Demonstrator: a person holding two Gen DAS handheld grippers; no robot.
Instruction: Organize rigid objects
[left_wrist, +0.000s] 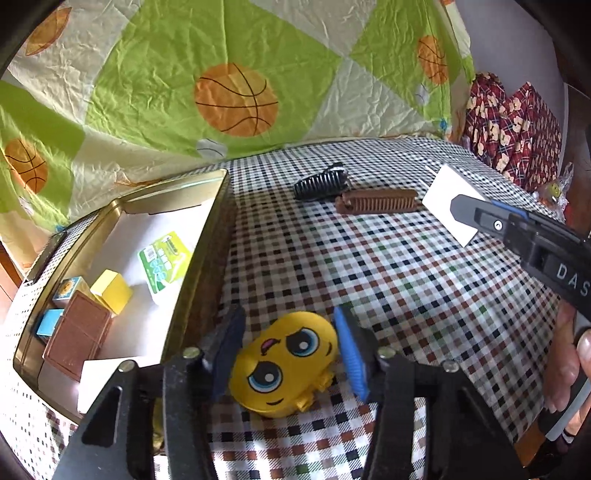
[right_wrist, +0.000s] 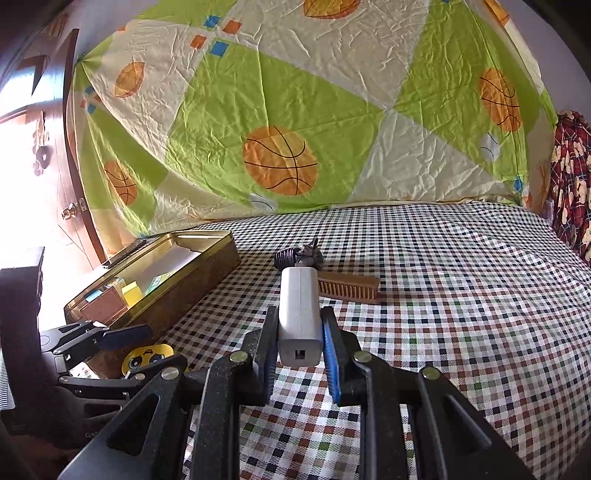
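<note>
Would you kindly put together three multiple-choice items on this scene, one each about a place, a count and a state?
1. Where does the yellow cartoon-face toy lie?
A. inside the tin
B. on the checked cloth, between the left gripper's fingers
C. on top of the brown comb

2. How many combs lie on the checked cloth?
A. one
B. two
C. four

3. What is the right gripper doing?
A. hanging open, holding nothing
B. clamping the white rectangular block
C. clamping a yellow cube

Answers:
1 B: the toy sits on the cloth beside the gold metal tin, inside the left gripper.
2 B: a black comb and a brown comb lie side by side.
3 B: both pads press the white rectangular block, lifted off the cloth.
</note>
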